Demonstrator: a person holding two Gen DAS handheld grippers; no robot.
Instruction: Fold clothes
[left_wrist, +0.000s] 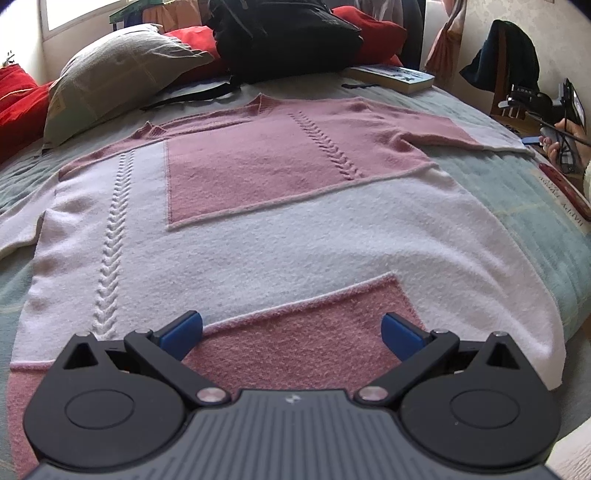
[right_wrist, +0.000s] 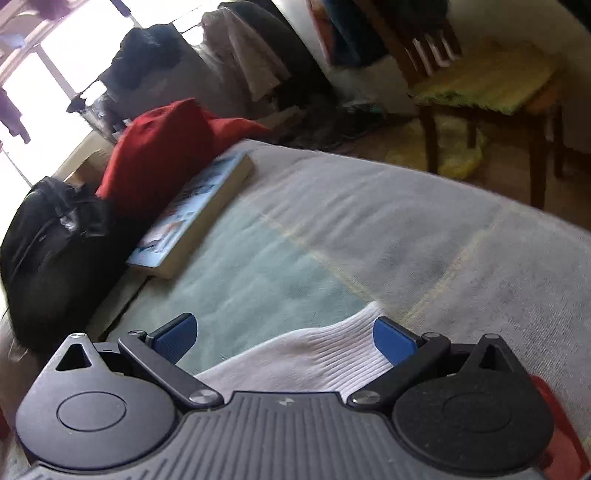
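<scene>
Left wrist view shows the pink-and-white sweater (left_wrist: 258, 206) spread flat on the bed (left_wrist: 517, 192), its hem near and its neckline far, one sleeve lying out to the right. The left tool (left_wrist: 291, 332) hovers over the near pink patch at the hem with its blue fingers (left_wrist: 183, 332) wide apart, gripping nothing. At the far end of the bed lie a grey pillow (left_wrist: 118, 74), a black backpack (left_wrist: 284, 37), red cushions (left_wrist: 14, 107) and a book (left_wrist: 393, 75). A hand (left_wrist: 557, 142) shows at the right edge.

Right wrist view has the right tool (right_wrist: 286, 338) also spread wide, with the sweater's white ribbed cuff (right_wrist: 317, 358) lying between its fingers, not pinched. Beyond sit the book (right_wrist: 195, 214), a red cushion (right_wrist: 159, 151) and the backpack (right_wrist: 55, 251); a wooden chair (right_wrist: 484, 88) stands off the bed at far right.
</scene>
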